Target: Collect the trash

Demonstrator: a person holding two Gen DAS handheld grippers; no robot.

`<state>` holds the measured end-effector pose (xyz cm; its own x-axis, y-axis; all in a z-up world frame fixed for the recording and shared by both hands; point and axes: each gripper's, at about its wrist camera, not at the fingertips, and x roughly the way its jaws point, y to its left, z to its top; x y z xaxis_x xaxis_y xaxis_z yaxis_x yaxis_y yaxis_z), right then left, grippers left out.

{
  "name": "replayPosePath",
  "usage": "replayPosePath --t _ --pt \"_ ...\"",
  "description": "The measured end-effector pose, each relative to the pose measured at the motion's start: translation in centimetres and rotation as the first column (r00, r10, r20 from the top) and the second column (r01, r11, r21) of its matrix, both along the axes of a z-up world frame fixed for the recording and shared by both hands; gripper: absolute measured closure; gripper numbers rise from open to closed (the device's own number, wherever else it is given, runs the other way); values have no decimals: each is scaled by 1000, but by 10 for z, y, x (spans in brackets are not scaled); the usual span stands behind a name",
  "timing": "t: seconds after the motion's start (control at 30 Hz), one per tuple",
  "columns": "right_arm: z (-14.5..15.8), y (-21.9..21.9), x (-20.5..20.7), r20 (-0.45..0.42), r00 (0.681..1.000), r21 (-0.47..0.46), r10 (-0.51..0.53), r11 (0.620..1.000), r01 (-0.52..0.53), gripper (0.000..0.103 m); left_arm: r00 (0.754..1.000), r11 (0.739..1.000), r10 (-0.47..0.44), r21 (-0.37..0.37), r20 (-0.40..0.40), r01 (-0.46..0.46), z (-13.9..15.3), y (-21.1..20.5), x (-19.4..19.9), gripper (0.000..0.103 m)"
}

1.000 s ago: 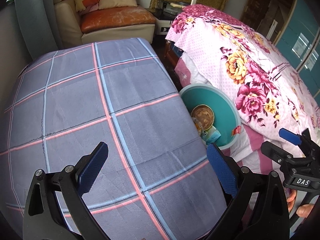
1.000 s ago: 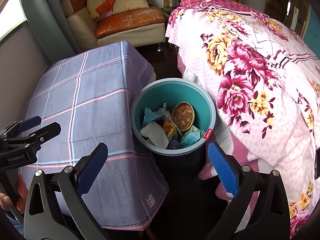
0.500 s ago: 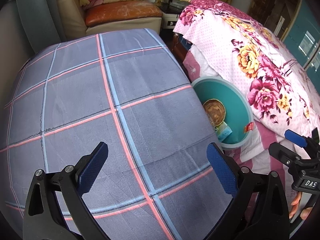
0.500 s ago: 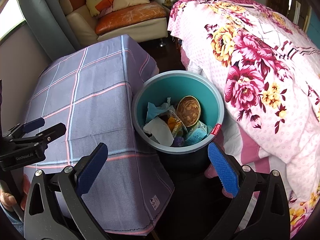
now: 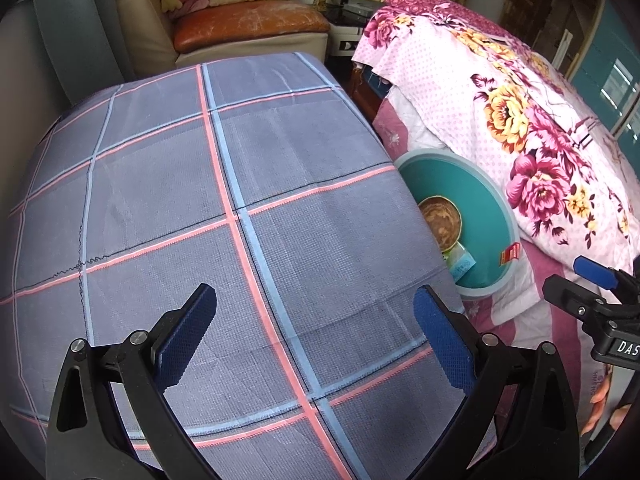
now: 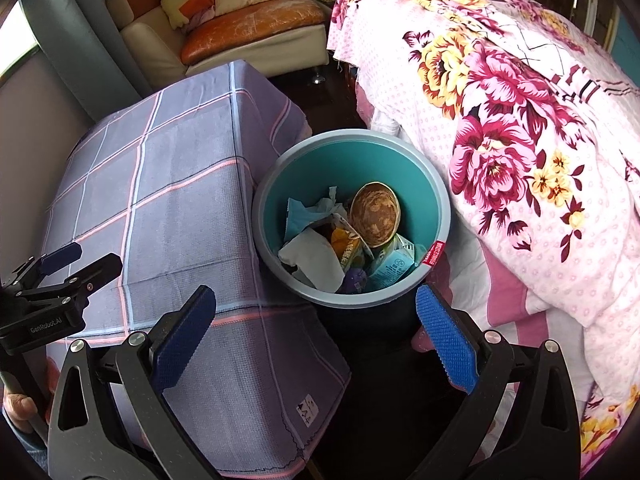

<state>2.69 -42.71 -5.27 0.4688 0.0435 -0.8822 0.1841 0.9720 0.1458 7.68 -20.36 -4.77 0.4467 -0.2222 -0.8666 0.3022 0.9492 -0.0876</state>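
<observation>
A teal trash bin (image 6: 424, 184) stands on the floor between the table and the bed. It holds a brown paper bowl (image 6: 375, 216), white and blue paper scraps (image 6: 310, 254) and small cartons (image 6: 390, 266). The bin also shows in the left wrist view (image 5: 486, 220), partly hidden by the table edge. My right gripper (image 6: 316, 330) is open and empty, above the bin's near rim. My left gripper (image 5: 316, 332) is open and empty over the plaid tablecloth (image 5: 200, 200).
The table under the grey-blue plaid cloth (image 6: 160, 200) stands left of the bin. A bed with a pink floral quilt (image 6: 520, 120) lies to the right. A sofa with orange cushion (image 6: 248, 20) and pillows stands at the back. Dark floor lies below the bin.
Both grippers have moved forward and slightly lower. The bin sits closer and more central in the right wrist view. Both stay open and empty.
</observation>
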Motion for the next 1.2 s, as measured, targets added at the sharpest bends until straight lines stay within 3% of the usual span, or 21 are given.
replayPosePath --t 1.2 --pt "-2 1 12 -13 1000 -12 11 1000 -12 7 999 999 41 13 10 -41 -3 13 8 4"
